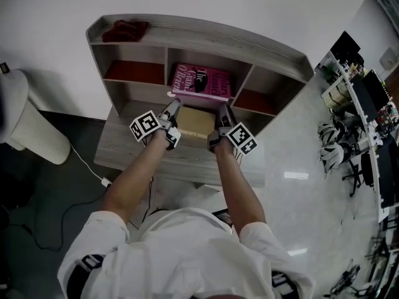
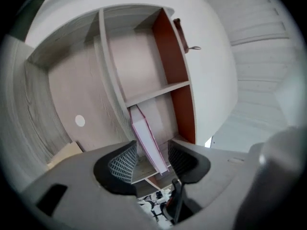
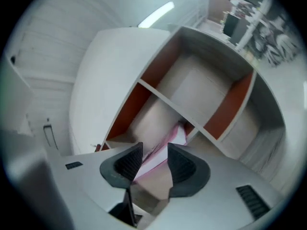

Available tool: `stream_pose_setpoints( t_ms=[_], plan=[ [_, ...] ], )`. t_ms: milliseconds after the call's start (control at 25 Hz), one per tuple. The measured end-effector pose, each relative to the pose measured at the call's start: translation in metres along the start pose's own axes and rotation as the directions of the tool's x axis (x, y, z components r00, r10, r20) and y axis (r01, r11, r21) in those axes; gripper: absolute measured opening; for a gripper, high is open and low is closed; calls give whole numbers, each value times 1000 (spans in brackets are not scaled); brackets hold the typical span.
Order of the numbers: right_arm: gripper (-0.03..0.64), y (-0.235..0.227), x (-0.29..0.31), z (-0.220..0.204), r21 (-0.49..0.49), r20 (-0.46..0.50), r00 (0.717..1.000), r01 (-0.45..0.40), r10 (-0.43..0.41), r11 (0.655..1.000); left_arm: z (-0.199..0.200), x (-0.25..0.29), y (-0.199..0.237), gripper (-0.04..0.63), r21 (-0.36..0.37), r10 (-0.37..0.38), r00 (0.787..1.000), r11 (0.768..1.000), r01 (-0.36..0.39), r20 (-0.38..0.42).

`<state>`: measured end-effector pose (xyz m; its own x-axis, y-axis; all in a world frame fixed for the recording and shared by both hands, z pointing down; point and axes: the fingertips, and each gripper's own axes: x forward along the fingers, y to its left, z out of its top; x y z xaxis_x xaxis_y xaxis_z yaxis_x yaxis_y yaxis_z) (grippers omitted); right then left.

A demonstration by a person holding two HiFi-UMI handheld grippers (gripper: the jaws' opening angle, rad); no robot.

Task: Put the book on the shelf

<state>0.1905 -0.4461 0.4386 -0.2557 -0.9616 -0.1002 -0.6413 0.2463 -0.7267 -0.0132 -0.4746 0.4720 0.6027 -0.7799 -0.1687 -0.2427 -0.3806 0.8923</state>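
Left gripper [image 1: 173, 107] and right gripper [image 1: 222, 111] are held side by side at the front of the middle compartment, each on an outstretched bare forearm, with the marker cubes turned outward. The jaws of the left gripper are seen spread wide in the left gripper view; the near corner of the book passes between them and a gap is left on both sides, so nothing is pinched. The jaws of the right gripper are seen less widely spread in the right gripper view; the book's page edge runs slantwise between them, and no firm press of the pads on it can be made out.

The shelf unit [image 1: 199, 39], of pale grey wood with orange-red inner panels, is stood on a matching desk [image 1: 121, 148] against a white wall. To the right, cluttered racks [image 1: 358, 104] are set on a glossy floor. To the left of the desk, a white ribbed cylinder [image 1: 34, 132] is stood on the dark floor, and a white cable [image 1: 84, 165] is trailed past it.

The book [image 1: 201, 80], pink-covered, is laid cover-up in the middle compartment, its near edge just at the gripper tips. A tan box [image 1: 194, 122] is placed on the desk between the two grippers, below the book. A dark red cloth [image 1: 124, 30] is left on top of the unit, at its left end.
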Motion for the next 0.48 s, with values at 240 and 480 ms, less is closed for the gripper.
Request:
stream_pose_setpoints(
  t_ms=[240,480],
  plan=[
    [146,43,-23,16,-464,-34,996,-94,88,881,18,-23,-42,198,413,-9,1000,911,16,-19],
    [98,83,-55,31,-730,-64,988,-141,139,668,21,-42,-111,175,763,-59,997,643,73,-46]
  ],
)
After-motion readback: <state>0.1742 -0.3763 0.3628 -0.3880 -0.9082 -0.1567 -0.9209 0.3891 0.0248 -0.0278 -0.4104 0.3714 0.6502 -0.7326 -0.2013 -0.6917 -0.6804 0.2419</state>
